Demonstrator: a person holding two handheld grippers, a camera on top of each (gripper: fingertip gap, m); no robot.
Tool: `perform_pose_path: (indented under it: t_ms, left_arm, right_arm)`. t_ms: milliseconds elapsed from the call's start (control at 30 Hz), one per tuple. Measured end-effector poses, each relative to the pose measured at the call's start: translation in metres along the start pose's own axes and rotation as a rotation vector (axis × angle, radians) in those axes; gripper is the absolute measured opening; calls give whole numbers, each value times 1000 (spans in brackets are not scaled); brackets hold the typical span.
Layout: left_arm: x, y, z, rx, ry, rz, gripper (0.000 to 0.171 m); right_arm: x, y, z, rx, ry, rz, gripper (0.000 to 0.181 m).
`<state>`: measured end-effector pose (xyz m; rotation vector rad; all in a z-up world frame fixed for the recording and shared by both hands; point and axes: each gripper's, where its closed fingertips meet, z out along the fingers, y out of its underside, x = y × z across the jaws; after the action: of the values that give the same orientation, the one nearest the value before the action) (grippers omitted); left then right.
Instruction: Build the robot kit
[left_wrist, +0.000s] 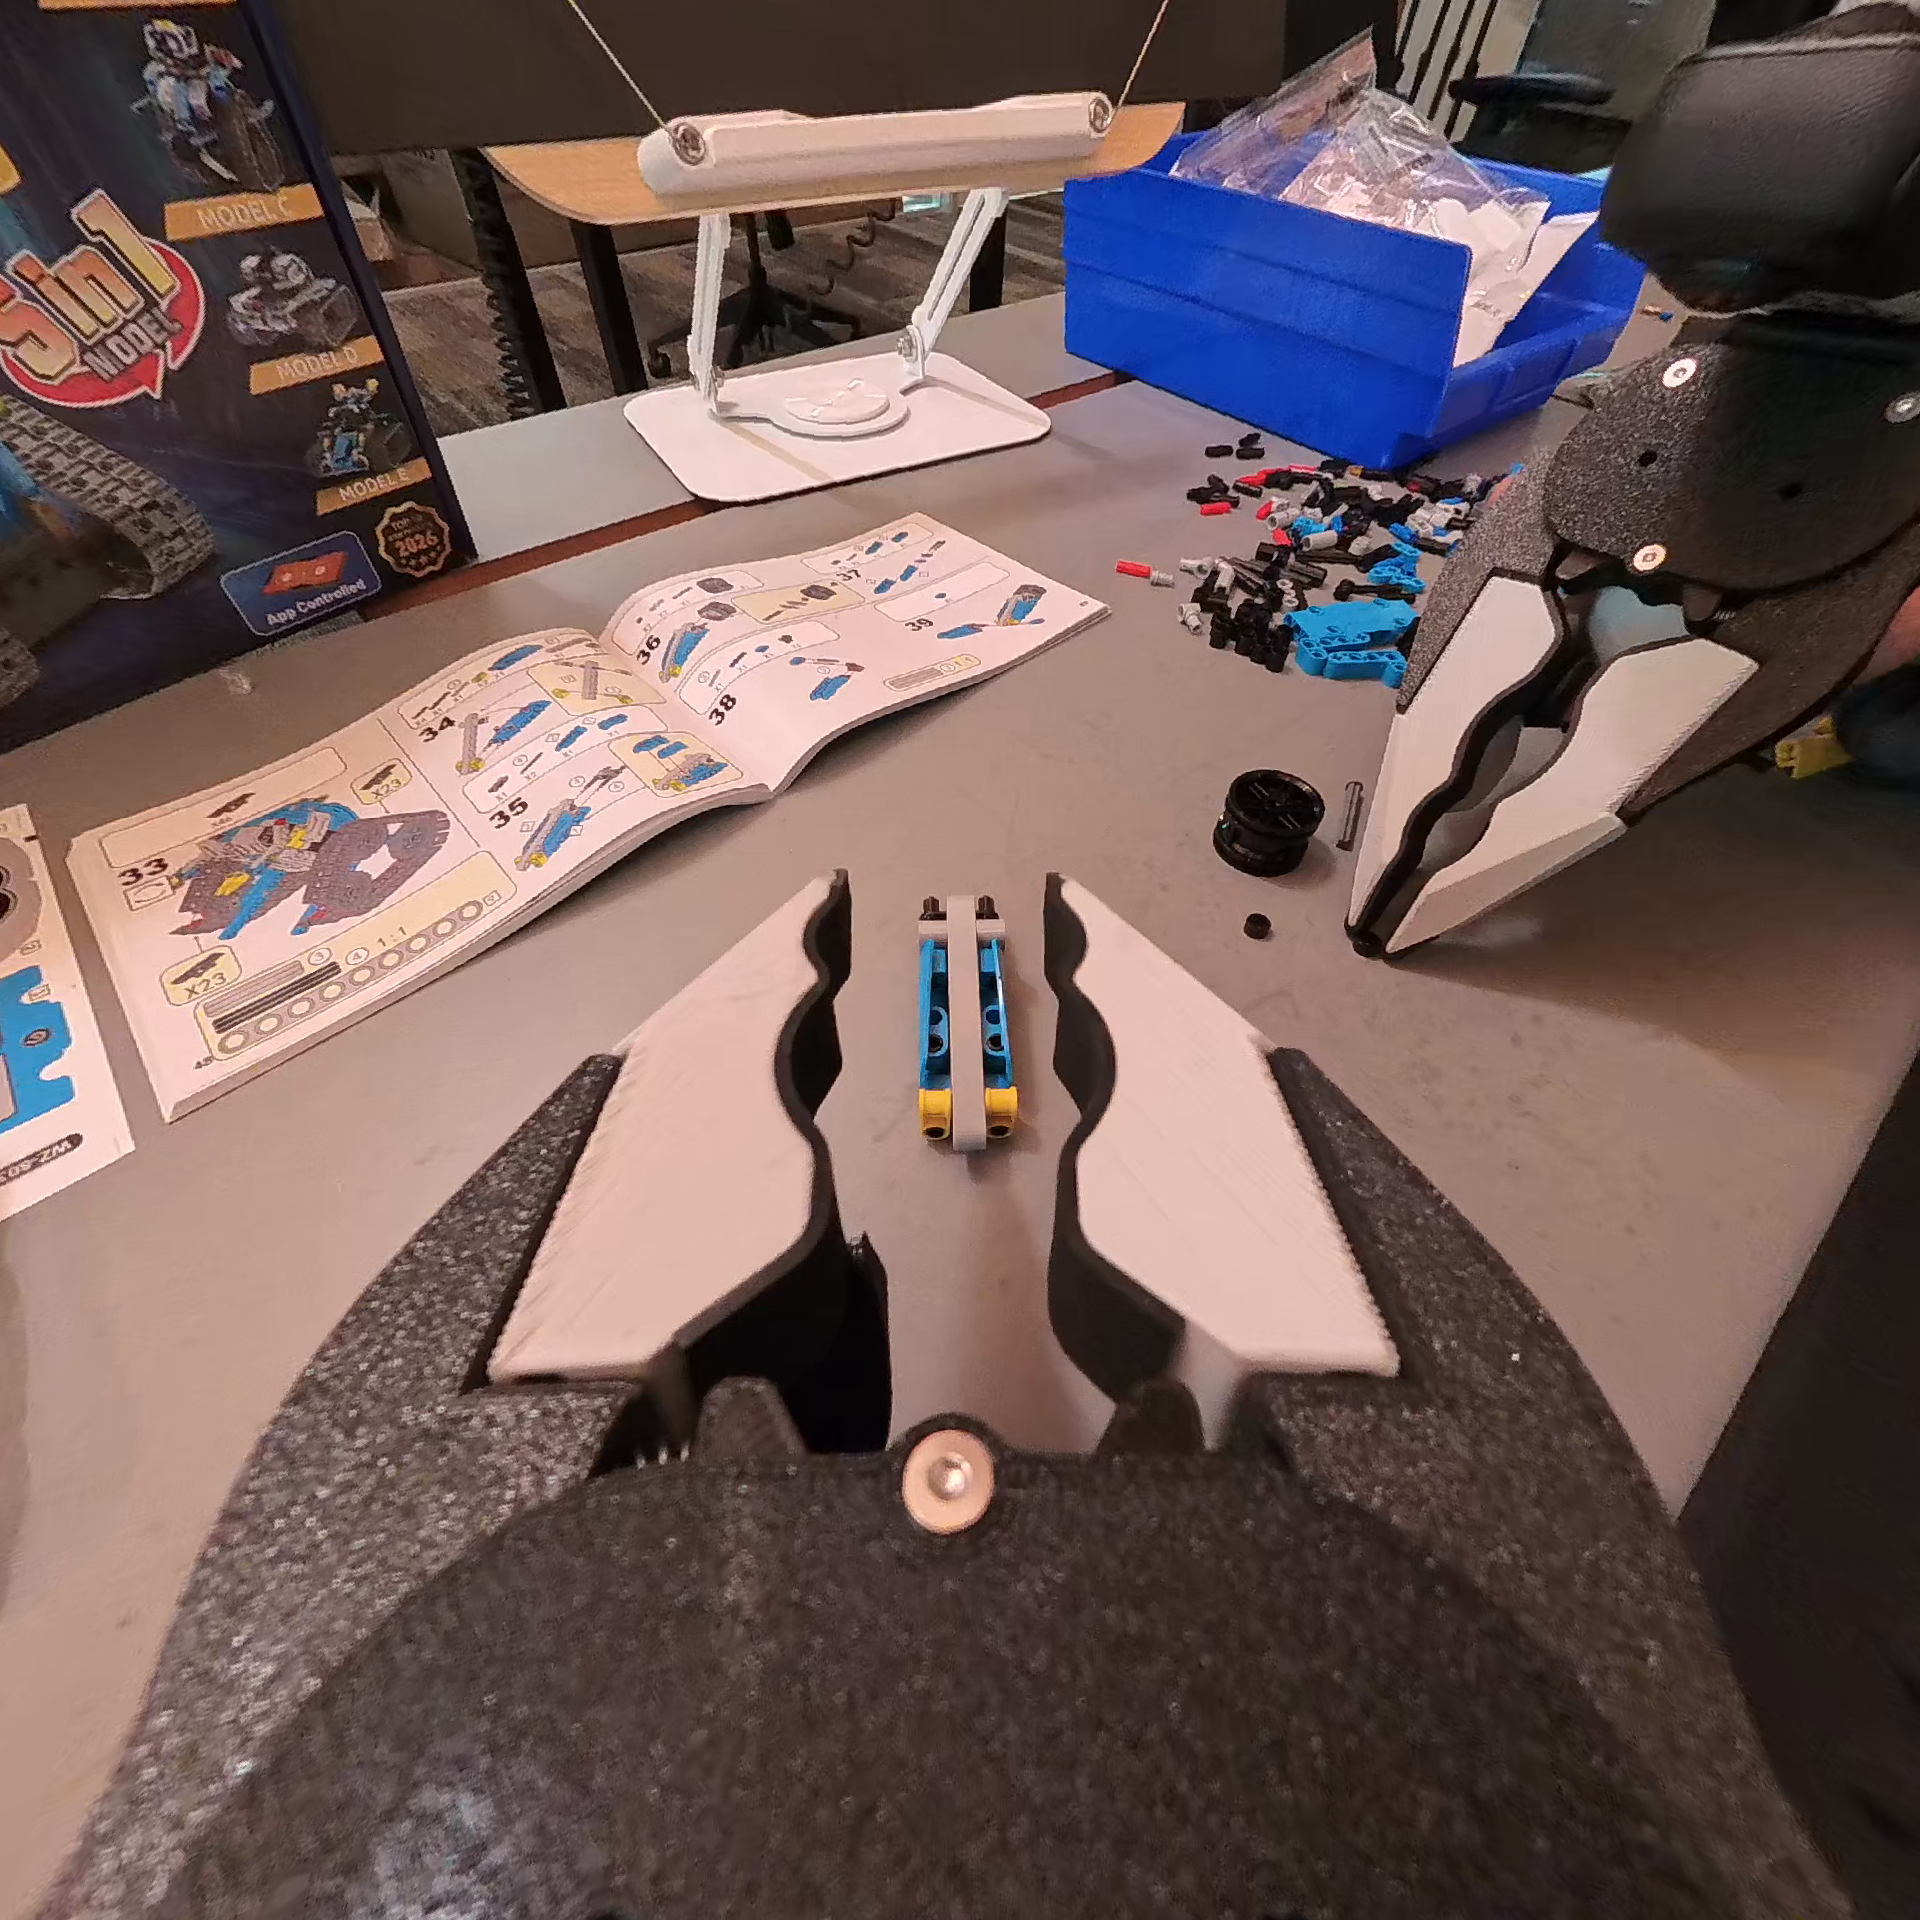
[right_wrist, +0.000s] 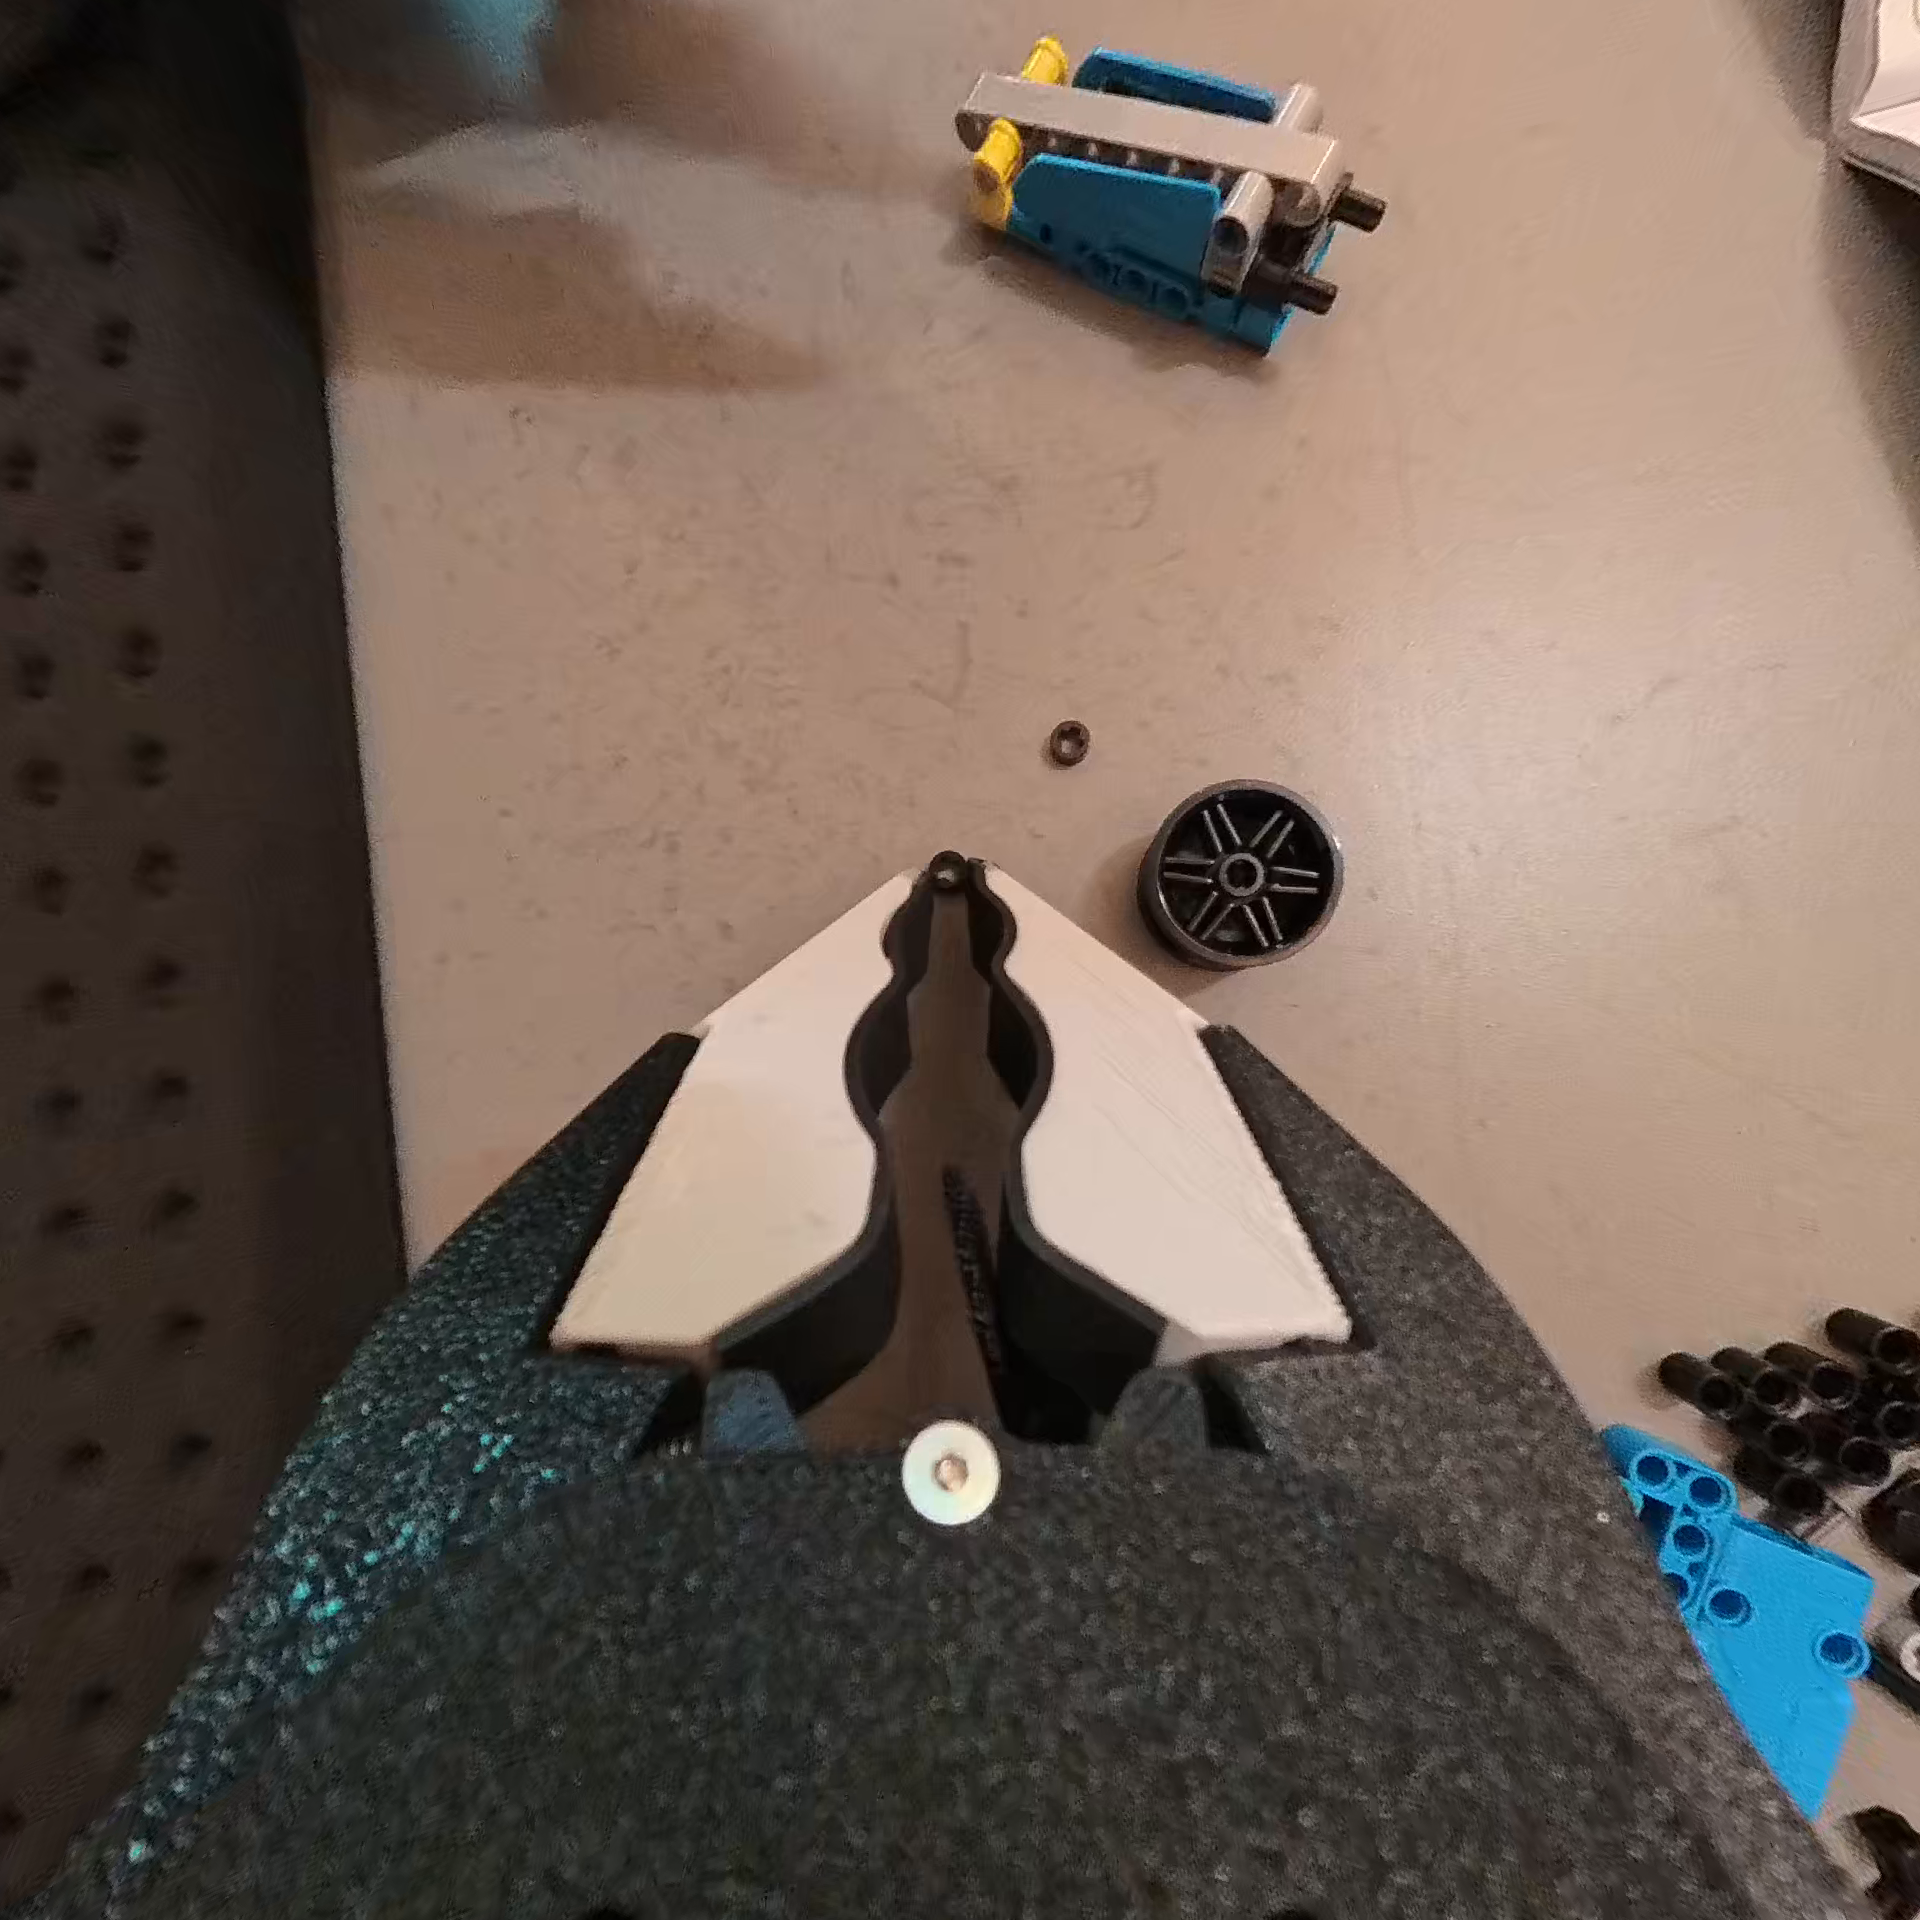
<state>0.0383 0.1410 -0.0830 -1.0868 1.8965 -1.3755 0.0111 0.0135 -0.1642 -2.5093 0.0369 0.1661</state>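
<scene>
My left gripper is open just above the grey table. A small assembly of blue, grey and yellow beams with black pins lies between its fingers, touching neither. It also shows in the right wrist view. My right gripper is tilted down with its tips on the table, shut on a small black ring. It shows at the right of the left wrist view. A second black ring and a black wheel lie just beyond its tips.
An open instruction booklet lies at left, with a sticker sheet and the kit box beyond. A white stand and a blue bin of bags stand at the back. Loose parts are piled at right. Left tips to right tips: about 15 cm. My right gripper is the nearer one to the black wheel: about 5 cm, against 15 cm. It turns up in the left wrist view as well.
</scene>
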Motion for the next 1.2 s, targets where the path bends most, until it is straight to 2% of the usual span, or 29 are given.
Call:
perform_pose_path:
  t_ms: [233, 300, 367, 433, 500, 567, 633, 700, 733, 800, 900, 967, 1200]
  left_arm:
    - [1, -2, -4, 18, 14, -31, 37]
    - [1, -1, -5, 11, 13, -31, 37]
    - [1, -2, -6, 17, 10, -26, 37]
    - [0, -2, -5, 21, 0, -14, 38]
    - [2, -1, -5, 13, -1, -4, 38]
    - [2, 0, -5, 12, -17, 15, 38]
    - [-2, -1, -7, 25, -65, 48, 38]
    - [-11, -4, -12, 69, -156, 84, 38]
    - [-16, -6, -15, 91, -207, 105, 37]
    - [-13, -7, -16, 110, -226, 146, 31]
    - [-7, 0, -9, 63, -210, 137, 32]
    - [-14, 5, -7, 33, -247, 109, 33]
    - [-27, 12, -5, 4, -197, -93, 34]
  right_arm:
    - [-2, -5, -7, 11, -5, 37, 13]
    - [-10, -23, -23, 92, -65, 90, 23]
    - [-18, -53, -49, 211, -112, 111, 25]
    - [-13, -69, -69, 237, -55, 142, 26]
    - [6, -76, -84, 246, 82, 201, 31]
    - [22, -93, -96, 395, 130, 309, 32]
    - [35, -106, -104, 617, 77, 444, 32]
    - [56, -98, -104, 789, 75, 554, 30]
    - [64, -90, -100, 824, 76, 608, 28]
    - [63, -77, -89, 768, 28, 628, 28]
    - [81, -51, -77, 635, 196, 599, 27]
    - [78, -52, -74, 609, 196, 576, 27]
    - [76, -47, -59, 527, 244, 506, 27]
